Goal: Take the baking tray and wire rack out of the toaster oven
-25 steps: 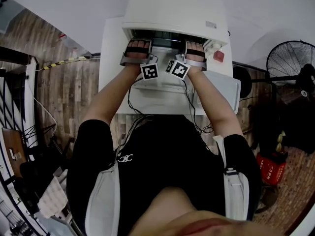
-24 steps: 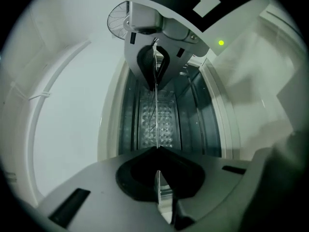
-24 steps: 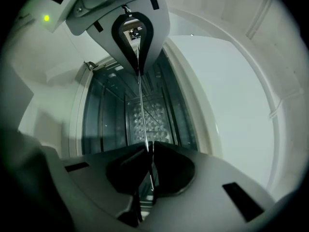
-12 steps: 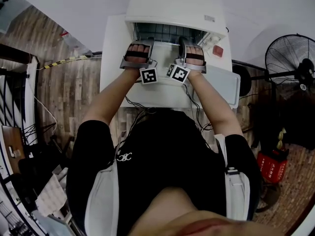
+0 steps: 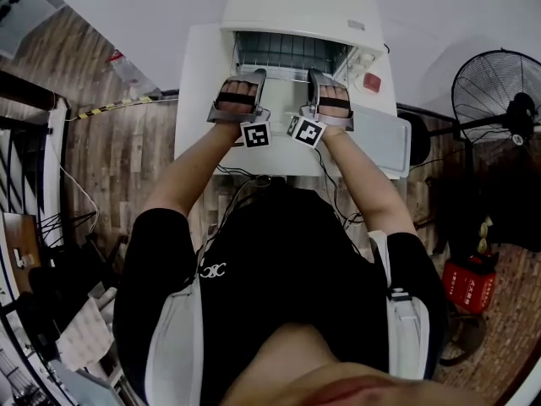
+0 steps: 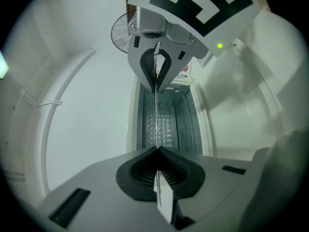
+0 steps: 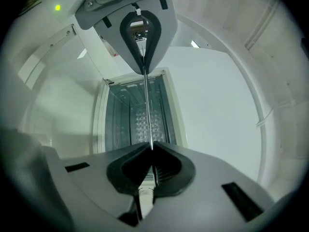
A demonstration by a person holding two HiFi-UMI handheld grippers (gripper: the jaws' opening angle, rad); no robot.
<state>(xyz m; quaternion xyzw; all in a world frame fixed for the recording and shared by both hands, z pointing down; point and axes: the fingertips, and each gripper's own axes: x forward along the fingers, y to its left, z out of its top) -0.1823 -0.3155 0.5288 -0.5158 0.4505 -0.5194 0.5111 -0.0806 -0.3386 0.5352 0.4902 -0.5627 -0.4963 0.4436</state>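
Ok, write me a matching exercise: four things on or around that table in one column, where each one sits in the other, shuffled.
Things
1. white toaster oven
2. metal wire rack
3. black standing fan
4. small red block

Places
A. off to the right of the white table
B. on the table, by the oven's right side
C. partly out of the oven, clamped by the left gripper and the right gripper
D. at the table's far end, front open

Pairs: 1-D, 2-C, 3-A, 4-B
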